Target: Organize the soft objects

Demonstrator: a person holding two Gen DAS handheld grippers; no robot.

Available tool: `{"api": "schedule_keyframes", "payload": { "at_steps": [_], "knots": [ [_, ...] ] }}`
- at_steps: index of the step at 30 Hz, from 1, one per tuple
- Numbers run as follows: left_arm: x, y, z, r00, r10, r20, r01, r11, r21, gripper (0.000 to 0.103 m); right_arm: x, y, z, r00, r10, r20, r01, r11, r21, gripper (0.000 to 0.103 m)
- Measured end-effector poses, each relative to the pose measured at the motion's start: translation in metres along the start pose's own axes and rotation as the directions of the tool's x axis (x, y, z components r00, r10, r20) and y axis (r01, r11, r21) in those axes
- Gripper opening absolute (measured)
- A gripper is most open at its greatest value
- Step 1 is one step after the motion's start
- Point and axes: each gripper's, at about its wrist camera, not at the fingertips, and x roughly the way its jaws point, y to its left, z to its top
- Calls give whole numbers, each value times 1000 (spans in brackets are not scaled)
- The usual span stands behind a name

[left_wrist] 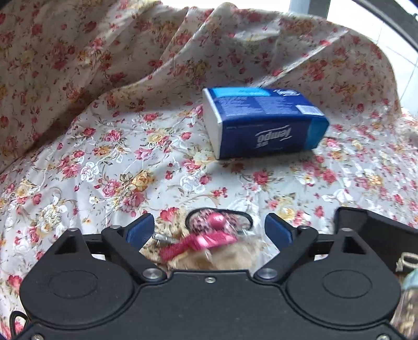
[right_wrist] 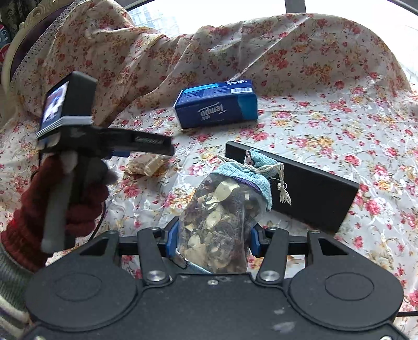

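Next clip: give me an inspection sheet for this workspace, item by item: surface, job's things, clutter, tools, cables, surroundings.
Surface: floral cloth, flat in front, bunched in folds behind.
Job's things: sachet of dried petals with a blue cloth top; plush toy with pink ribbon lying on the cloth; tissue pack lying upside down further back.
Clutter: black tray behind the sachet.
Tools: right tool shut on the sachet; left tool open, its jaws either side of the toy, pads clear of it.
Cables: a dark cable below the gloved hand.
Surroundings: bright window behind; carved furniture edge at far left.
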Motion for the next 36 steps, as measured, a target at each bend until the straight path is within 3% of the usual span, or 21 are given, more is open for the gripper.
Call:
{"api": "schedule_keyframes", "payload": {
  "at_steps": [4,5,6,8,9,17,19,21,22,23,24,25,26,27,36],
  "knots": [
    [17,2,3,999,-1,-51,0,1000,-17,88,12,2,4,1000,19,-16,-19,1000,6,50],
    [17,2,3,999,-7,-51,6,1000,-15,82,15,2,5,1000,22,-20,-22,1000,8,50],
    [15,2,2,999,-23,-50,22,1000,-13,68,17,2,5,999,26,-24,-26,1000,12,50],
    [11,3,1,997,-62,-55,61,998,-30,51,20,2,5,999,33,-28,-33,999,19,50],
    [7,3,0,997,-60,-49,58,998,-30,47,20,1,5,999,37,-28,-36,999,22,50],
    [-19,10,-5,996,-95,0,95,993,-70,37,15,-4,3,999,38,-17,-37,998,47,50],
    [-25,9,-5,994,-105,15,106,992,-69,24,10,-4,2,999,42,-8,-41,998,50,50],
    [-28,10,-4,994,-108,25,110,991,-74,21,5,-3,1,999,42,-2,-42,998,51,50],
    [-29,10,-4,994,-108,26,110,991,-76,22,2,-3,0,999,44,1,-44,998,49,50],
    [-29,9,-4,994,-105,24,107,991,-76,28,0,-3,0,999,45,1,-45,998,47,50],
    [-27,9,-5,995,-101,20,103,992,-77,49,-1,-2,-1,999,46,0,-46,998,45,50],
    [-25,9,-6,995,-97,22,99,992,-78,60,-3,-1,-2,999,47,0,-47,998,43,50],
    [-23,9,-8,996,-87,26,89,993,-79,84,-5,1,-3,999,49,0,-49,998,40,50],
    [-21,8,-10,997,-68,26,70,995,-74,93,-7,2,-4,999,51,1,-51,998,37,50],
    [7,-14,-11,1000,16,-18,-15,998,61,97,0,6,-2,998,66,-13,-66,997,33,50]
  ]
}}
